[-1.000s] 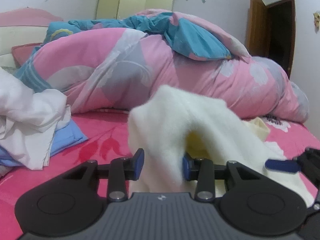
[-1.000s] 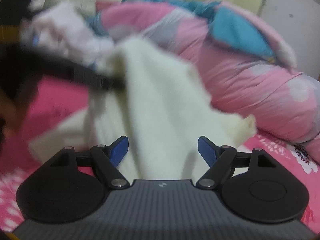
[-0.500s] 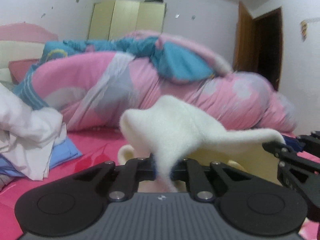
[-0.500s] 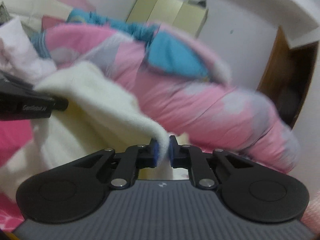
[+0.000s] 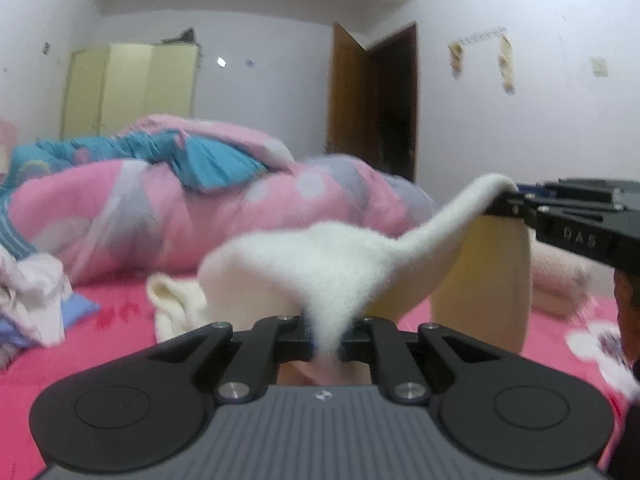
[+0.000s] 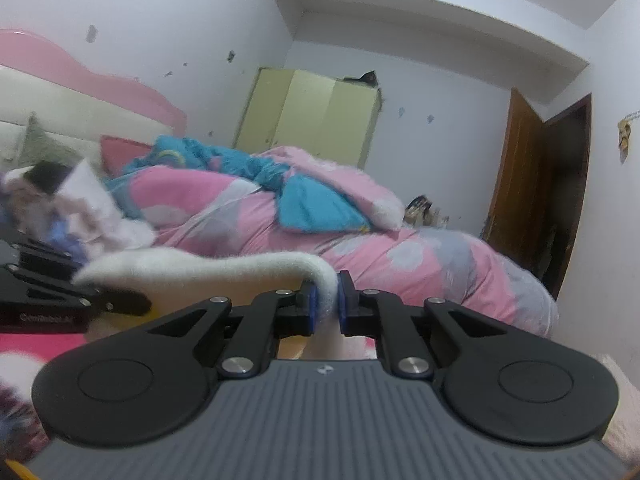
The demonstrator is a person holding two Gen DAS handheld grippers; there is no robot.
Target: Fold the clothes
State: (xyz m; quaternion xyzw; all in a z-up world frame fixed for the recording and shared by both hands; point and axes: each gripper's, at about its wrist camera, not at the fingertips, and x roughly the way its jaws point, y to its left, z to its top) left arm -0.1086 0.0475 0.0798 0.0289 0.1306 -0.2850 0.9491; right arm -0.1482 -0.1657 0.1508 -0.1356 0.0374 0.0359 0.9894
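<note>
A cream fleece garment (image 5: 332, 264) hangs stretched above the pink bed between both grippers. My left gripper (image 5: 326, 344) is shut on one edge of it, and the cloth bunches over the fingertips. The right gripper (image 5: 516, 200) shows at the right of the left wrist view, pinching the far corner. In the right wrist view my right gripper (image 6: 325, 304) is shut on the cream fleece garment (image 6: 208, 270), which runs left to the left gripper (image 6: 120, 300). The garment's lower part hangs below, partly hidden by the gripper bodies.
A rumpled pink and blue duvet (image 5: 168, 200) fills the back of the bed (image 5: 112, 312). A heap of white and blue clothes (image 5: 36, 304) lies at the left. A yellow wardrobe (image 6: 312, 112) and an open brown door (image 5: 372, 104) stand beyond.
Both grippers shut on the cream garment, which one second ago lay between open fingers. They then rose and spread apart, pulling the cloth taut off the bed.
</note>
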